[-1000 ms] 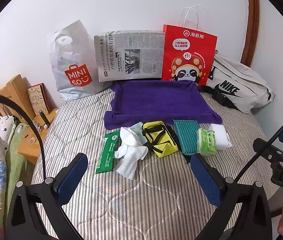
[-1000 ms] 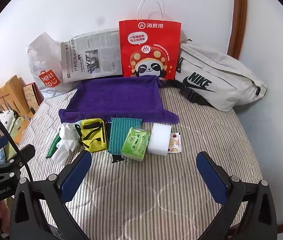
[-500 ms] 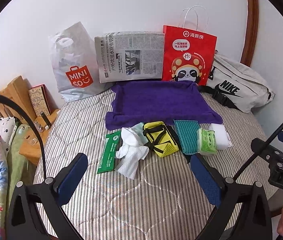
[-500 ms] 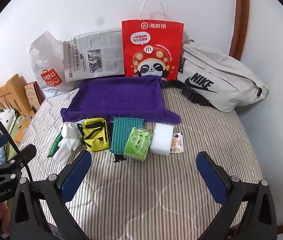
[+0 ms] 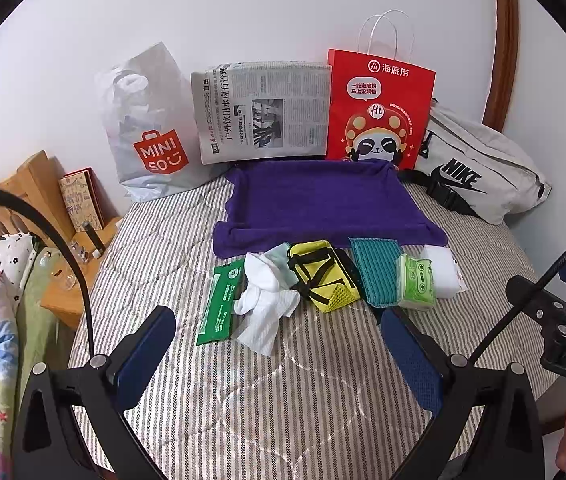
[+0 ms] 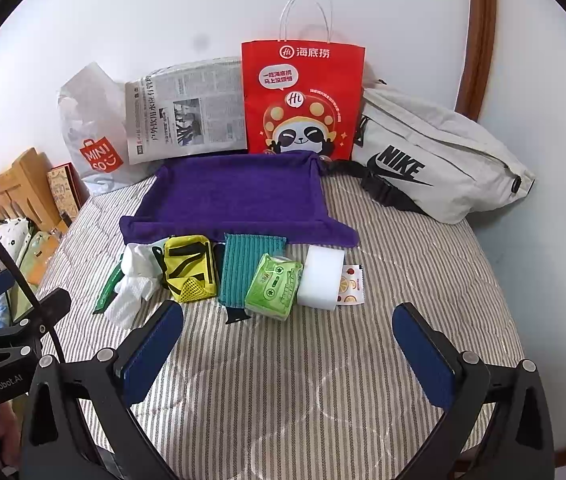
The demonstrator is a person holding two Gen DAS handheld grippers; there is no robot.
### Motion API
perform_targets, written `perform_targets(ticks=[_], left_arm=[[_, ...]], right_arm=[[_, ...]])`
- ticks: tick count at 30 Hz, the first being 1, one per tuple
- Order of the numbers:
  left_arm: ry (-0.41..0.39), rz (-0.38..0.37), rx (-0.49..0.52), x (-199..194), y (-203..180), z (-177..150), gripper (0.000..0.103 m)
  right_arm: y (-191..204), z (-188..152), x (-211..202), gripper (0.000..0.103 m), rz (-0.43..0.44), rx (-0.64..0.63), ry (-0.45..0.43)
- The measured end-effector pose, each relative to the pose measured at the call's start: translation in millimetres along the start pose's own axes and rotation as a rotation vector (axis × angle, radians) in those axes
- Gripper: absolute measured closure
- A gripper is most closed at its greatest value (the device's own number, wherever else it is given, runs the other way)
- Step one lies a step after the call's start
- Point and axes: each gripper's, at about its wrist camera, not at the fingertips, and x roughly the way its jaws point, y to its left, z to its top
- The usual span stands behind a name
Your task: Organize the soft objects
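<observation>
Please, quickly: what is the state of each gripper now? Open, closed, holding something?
Left gripper: open, holding nothing, above the striped bed cover.
Right gripper: open, holding nothing, also above the bed cover.

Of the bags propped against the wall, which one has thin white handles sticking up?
The red paper bag with the panda picture. The white Miniso plastic bag has only a cut-out grip, and the grey Nike bag has a black strap.

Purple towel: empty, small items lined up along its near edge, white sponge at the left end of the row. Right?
Not quite. The purple towel is empty with the row along its near edge, but the white sponge sits toward the right end, as the right wrist view shows.
</observation>
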Motion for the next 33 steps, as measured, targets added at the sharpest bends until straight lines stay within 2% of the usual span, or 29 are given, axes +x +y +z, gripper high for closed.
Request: perform_targets(ticks=[33], left_arm=[[-0.011, -0.009, -0.01, -9.2, 5.0, 1.7, 0.0]], right_arm=[[4.3, -1.6, -5.8, 0.0, -0.007, -0.01, -0.006]])
